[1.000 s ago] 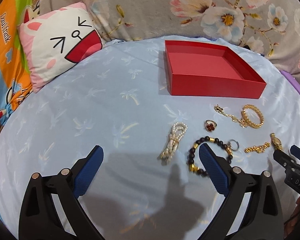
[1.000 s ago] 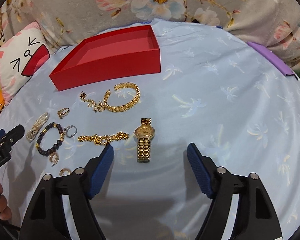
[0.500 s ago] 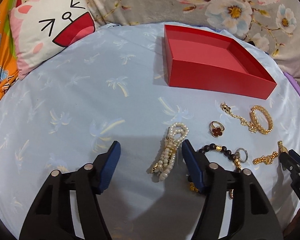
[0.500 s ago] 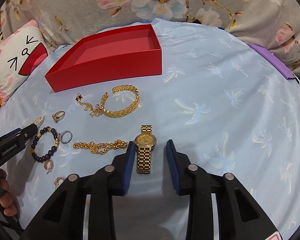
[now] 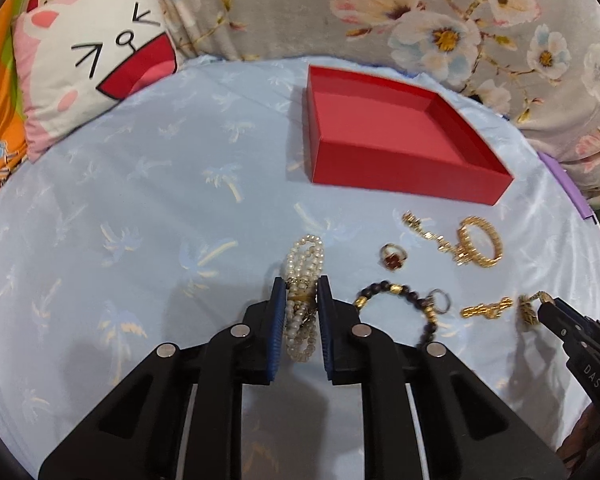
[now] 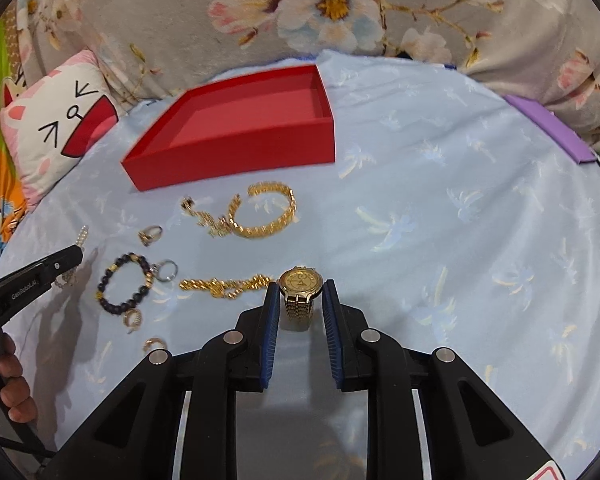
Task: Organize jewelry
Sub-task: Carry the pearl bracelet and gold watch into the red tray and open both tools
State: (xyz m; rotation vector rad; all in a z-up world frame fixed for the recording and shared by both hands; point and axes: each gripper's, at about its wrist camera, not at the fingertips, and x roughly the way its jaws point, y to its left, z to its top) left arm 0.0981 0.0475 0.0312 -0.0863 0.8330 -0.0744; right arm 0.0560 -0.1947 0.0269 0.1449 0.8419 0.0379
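Now my left tongs (image 5: 300, 292) have just been closing, and their blue pads press on the bunched pearl bracelet (image 5: 303, 276), which stands between them with its loops sticking out past the tips toward the red box (image 5: 400, 168). My right tongs (image 6: 299, 296) have also just been closing; they are nearly shut around the gold watch (image 6: 301, 284), the band squeezed between the pads and the round dial sitting just above the tips, facing up.

Everything lies on a pale blue sheet printed with palm trees (image 6: 440, 220). The red box is open and shallow, and it sits at the far side of the sheet, with all the jewelry on the near side of it. Closest to the box are a gold bangle (image 6: 268, 212) and a thin gold chain with a dark charm (image 6: 204, 216) touching it. Further from the box, a ring with a red stone (image 5: 394, 257) lies alone, then a dark beaded bracelet (image 6: 124, 284) with a silver ring (image 6: 166, 270) at its edge, and a gold chain bracelet (image 6: 224, 285) whose end reaches the watch. Two small gold pieces (image 6: 134, 318) lie furthest from the box.

A cartoon cat pillow (image 5: 88, 56) leans left of the box, and a grey flowered blanket (image 6: 320, 12) rises behind it.
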